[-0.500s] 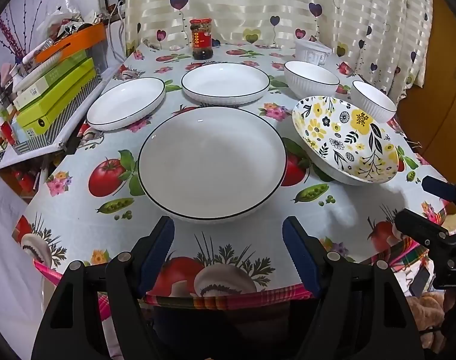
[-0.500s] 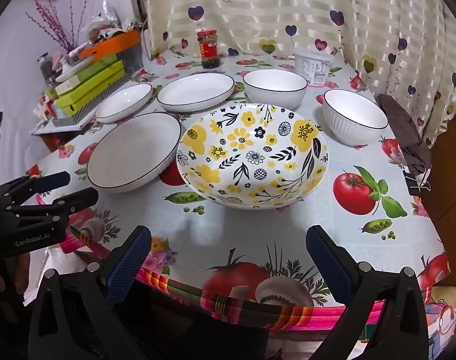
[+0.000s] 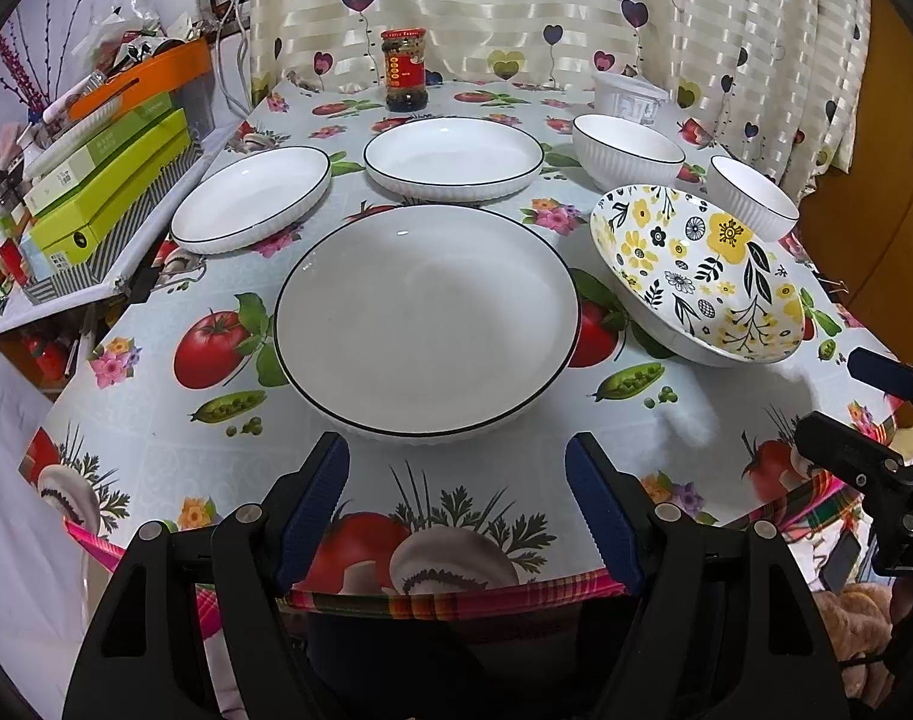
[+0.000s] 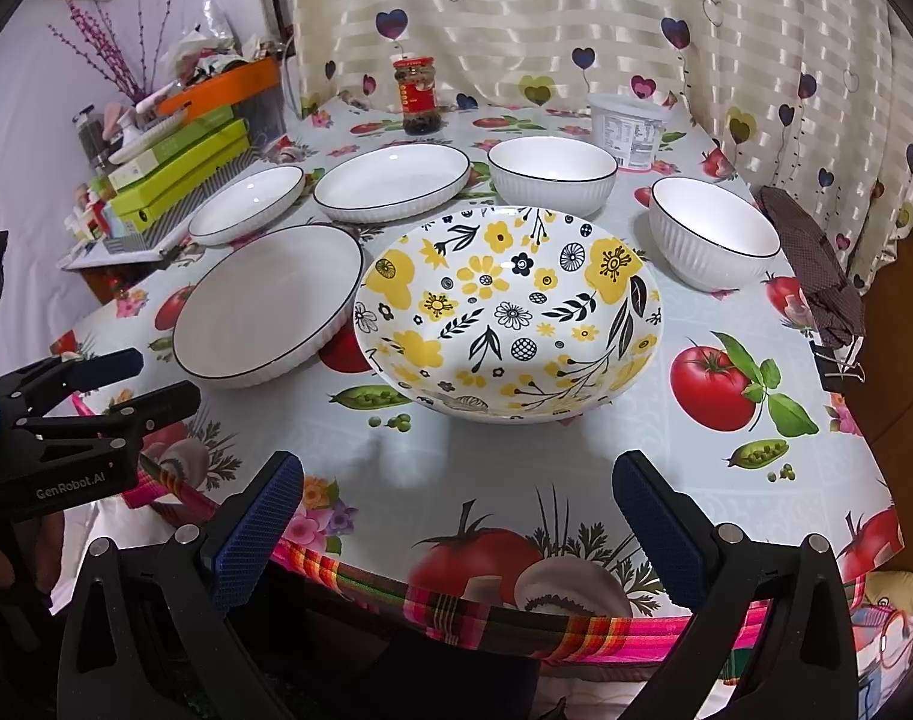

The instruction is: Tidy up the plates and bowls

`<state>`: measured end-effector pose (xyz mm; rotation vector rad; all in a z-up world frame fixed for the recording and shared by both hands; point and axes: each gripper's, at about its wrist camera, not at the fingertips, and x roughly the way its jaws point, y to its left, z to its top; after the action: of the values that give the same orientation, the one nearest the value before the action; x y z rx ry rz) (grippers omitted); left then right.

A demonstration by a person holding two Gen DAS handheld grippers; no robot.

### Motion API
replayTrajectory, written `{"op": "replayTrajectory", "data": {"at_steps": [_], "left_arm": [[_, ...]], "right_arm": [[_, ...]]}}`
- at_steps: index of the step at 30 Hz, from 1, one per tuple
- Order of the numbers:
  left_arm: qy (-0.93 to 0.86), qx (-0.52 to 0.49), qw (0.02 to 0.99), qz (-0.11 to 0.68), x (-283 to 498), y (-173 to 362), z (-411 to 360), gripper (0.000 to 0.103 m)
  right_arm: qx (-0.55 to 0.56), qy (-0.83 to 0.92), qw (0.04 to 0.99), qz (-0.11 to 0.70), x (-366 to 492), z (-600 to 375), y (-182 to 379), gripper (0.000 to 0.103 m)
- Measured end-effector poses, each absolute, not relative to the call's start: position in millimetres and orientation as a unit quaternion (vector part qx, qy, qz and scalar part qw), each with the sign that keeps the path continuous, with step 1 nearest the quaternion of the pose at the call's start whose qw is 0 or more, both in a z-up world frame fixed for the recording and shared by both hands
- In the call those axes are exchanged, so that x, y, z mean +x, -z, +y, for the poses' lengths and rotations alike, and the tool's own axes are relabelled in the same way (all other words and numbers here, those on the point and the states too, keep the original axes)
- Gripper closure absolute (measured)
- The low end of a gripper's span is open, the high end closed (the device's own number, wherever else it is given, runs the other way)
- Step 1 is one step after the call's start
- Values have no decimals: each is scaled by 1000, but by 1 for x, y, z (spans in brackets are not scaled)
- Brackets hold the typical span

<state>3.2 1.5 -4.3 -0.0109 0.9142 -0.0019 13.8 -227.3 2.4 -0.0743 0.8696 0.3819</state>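
The table [image 3: 726,420], covered with a vegetable-print cloth, carries all the dishes, each standing apart and none stacked yet. The large white plate [image 3: 426,318] lies nearest the front edge, directly ahead of the left gripper [image 3: 456,510], whose jaws are spread wide with nothing between them. Just beside it on the right the flowered bowl [image 4: 507,312] is seen, directly ahead of the right gripper [image 4: 456,528], which is also released and empty. Behind are found the medium plate [image 3: 453,159], the small plate [image 3: 252,198] and two white ribbed bowls [image 4: 552,180] [image 4: 714,231].

Probably a first grasp is being prepared. The near rim should be taken squarely, with one pad under the lip and one above, and the dish lifted level. Larger pieces are best kept at the bottom of the stack.
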Motion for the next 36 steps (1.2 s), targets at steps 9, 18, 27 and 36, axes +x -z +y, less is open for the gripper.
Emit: {"op": "replayTrajectory", "data": {"at_steps": [9, 18, 27, 36], "left_arm": [[1, -4, 899, 438, 2, 5, -1, 28], [1, -7, 894, 448, 4, 7, 1, 28], [3, -21, 881, 473, 6, 9, 7, 28], [8, -29, 883, 469, 5, 10, 7, 28]], "right_arm": [[-35, -185, 888, 420, 15, -228, -2, 0], [-34, -185, 887, 421, 14, -228, -2, 0], [-29, -181, 886, 425, 16, -229, -1, 0], [-24, -178, 886, 428, 17, -230, -3, 0]]}}
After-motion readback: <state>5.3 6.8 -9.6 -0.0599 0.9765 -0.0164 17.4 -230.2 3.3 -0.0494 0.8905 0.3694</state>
